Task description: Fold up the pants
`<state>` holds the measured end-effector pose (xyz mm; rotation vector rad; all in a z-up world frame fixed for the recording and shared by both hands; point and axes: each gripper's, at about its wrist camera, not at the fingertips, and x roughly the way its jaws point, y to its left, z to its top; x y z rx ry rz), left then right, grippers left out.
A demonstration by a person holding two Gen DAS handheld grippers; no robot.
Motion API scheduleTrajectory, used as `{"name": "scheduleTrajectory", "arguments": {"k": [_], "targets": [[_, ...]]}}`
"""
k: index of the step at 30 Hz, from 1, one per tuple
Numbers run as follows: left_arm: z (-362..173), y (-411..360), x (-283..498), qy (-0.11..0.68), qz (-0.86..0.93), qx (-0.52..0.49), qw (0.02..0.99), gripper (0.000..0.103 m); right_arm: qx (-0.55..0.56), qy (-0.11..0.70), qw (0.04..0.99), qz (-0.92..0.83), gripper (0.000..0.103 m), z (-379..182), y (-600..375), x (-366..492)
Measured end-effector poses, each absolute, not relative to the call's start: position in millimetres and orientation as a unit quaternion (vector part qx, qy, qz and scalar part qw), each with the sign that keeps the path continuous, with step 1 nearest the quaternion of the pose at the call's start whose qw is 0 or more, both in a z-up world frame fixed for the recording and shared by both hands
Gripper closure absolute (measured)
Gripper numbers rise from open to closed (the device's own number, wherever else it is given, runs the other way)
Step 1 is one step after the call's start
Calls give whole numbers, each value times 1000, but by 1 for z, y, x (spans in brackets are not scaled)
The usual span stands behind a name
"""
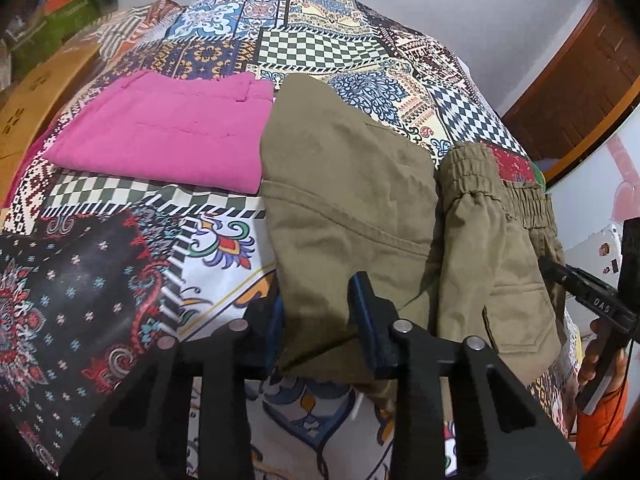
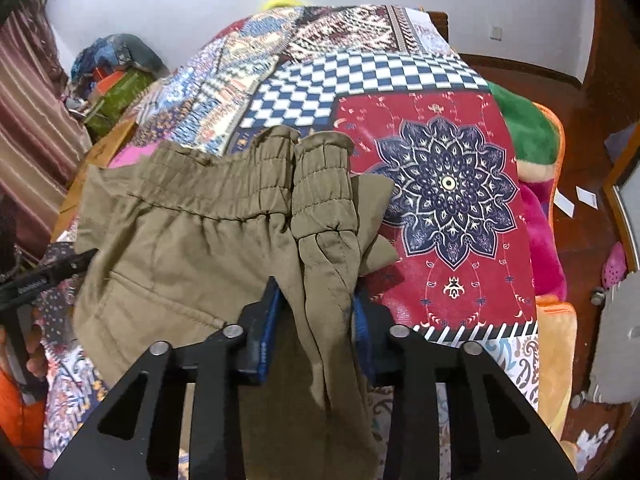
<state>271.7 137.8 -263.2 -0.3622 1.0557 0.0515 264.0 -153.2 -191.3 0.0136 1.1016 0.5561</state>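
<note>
Olive-khaki pants with an elastic waistband lie folded over on a patchwork bedspread. My left gripper is shut on a fold of the pants near their lower edge. My right gripper is shut on a bunched fold by the waistband side and holds it slightly raised. The right gripper's finger also shows at the right edge of the left wrist view; the left one shows at the left edge of the right wrist view.
Folded pink pants lie on the bed left of the olive ones. A green and pink blanket hangs off the bed's right side. Clutter and boxes sit at the far left. Wooden floor lies to the right.
</note>
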Motion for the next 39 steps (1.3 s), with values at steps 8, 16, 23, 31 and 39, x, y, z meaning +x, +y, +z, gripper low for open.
{"name": "scheduleTrajectory", "arguments": {"k": [8, 16, 23, 31, 39], "targets": [[-250, 133, 254, 495, -4, -181, 850, 75, -21, 519, 815, 258, 65, -195, -143, 256], [-277, 137, 274, 523, -20, -206, 827, 56, -21, 533, 806, 257, 41, -210, -140, 263], [-282, 128, 310, 522, -39, -195, 829, 54, 39, 541, 795, 272, 43, -217, -152, 274], [-267, 113, 308, 504, -34, -159, 848, 87, 34, 526, 805, 272, 71, -201, -155, 266], [-228, 113, 280, 471, -39, -153, 868, 97, 14, 513, 807, 291, 84, -173, -140, 253]]}}
